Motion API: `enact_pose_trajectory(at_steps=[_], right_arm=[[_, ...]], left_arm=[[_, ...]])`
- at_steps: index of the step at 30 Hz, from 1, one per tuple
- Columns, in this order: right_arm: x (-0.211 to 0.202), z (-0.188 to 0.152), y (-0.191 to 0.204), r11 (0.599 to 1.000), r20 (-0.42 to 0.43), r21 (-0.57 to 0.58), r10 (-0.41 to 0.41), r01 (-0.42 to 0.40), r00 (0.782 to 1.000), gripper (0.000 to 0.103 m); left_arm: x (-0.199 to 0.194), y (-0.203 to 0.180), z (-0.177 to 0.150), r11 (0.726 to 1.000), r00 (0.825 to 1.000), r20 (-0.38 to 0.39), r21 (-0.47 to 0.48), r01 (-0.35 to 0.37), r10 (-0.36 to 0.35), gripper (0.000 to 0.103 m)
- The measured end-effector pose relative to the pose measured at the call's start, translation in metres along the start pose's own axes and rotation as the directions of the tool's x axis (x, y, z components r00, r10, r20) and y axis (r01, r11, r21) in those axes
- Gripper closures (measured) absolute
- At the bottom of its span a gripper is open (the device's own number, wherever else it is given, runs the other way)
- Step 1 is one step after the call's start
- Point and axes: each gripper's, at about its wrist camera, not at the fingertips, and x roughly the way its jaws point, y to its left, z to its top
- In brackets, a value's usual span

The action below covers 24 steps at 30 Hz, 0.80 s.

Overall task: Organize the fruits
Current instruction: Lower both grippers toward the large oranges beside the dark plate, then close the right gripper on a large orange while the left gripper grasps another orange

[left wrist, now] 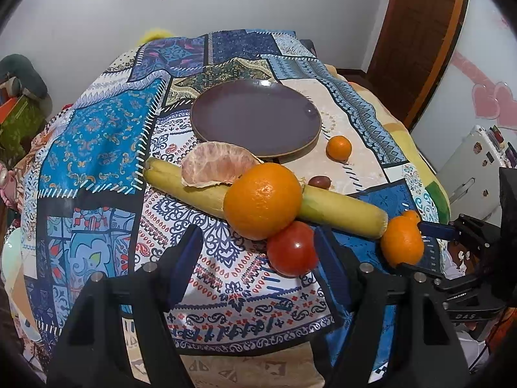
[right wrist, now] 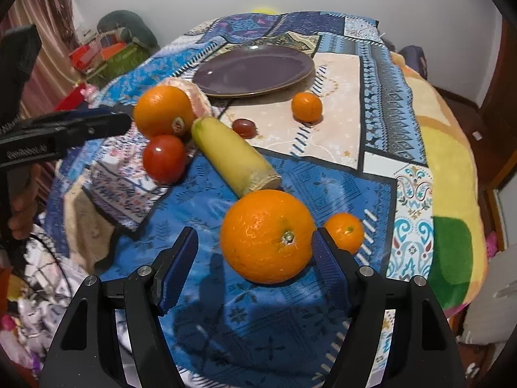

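An empty purple plate [left wrist: 255, 116] [right wrist: 253, 69] sits on the patchwork cloth. Near it lie a banana [left wrist: 339, 211] [right wrist: 234, 156], a big orange [left wrist: 262, 201] [right wrist: 163, 111], a red tomato [left wrist: 292, 249] [right wrist: 164, 158], a peeled citrus piece [left wrist: 218, 163] [right wrist: 197, 98], a small mandarin [left wrist: 338, 148] [right wrist: 307, 106] and a grape [left wrist: 319, 181] [right wrist: 244, 127]. My left gripper [left wrist: 258, 262] is open, just before the tomato. My right gripper [right wrist: 255, 263] is open around a second big orange [right wrist: 266, 236] [left wrist: 402, 242]; its right finger touches it. Another mandarin [right wrist: 344, 232] lies beside it.
The cloth [left wrist: 97, 135] covers a bed-like surface that drops off at the edges. Clutter [right wrist: 106, 55] stands at the left of the bed, a wooden door [left wrist: 420, 32] and a white cabinet [left wrist: 468, 168] at the right.
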Motion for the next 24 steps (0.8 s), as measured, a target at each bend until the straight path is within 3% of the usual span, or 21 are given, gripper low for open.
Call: enact_pose_trajectory(at_steps=[7,12,18,24], right_arm=[[0.009,0.001,-0.006,0.999,-0.014,-0.014,-0.038,0.038,0.999,0.031],[0.010,0.004,-0.011,0.998,-0.006,-0.029,-0.063,0.063,0.998,0.045],[0.004,0.008,-0.023,1.000,-0.004,0.025,0.003,-0.003,1.000,0.046],[-0.009,0.015,-0.026,0.999,0.038,0.029,0.018,-0.020,0.999,0.046]], left_arm=[[0.018,-0.002,0.010,1.000,0.999,-0.033,-0.002,0.009,-0.009,0.032],[0.032,-0.004,0.018,1.000,0.998,-0.065,-0.008,0.024,-0.024,0.032],[0.038,-0.006,0.024,1.000,0.998,-0.054,-0.003,0.024,-0.024,0.032],[0.049,-0.002,0.026,0.999,0.997,-0.078,-0.025,0.022,-0.024,0.032]])
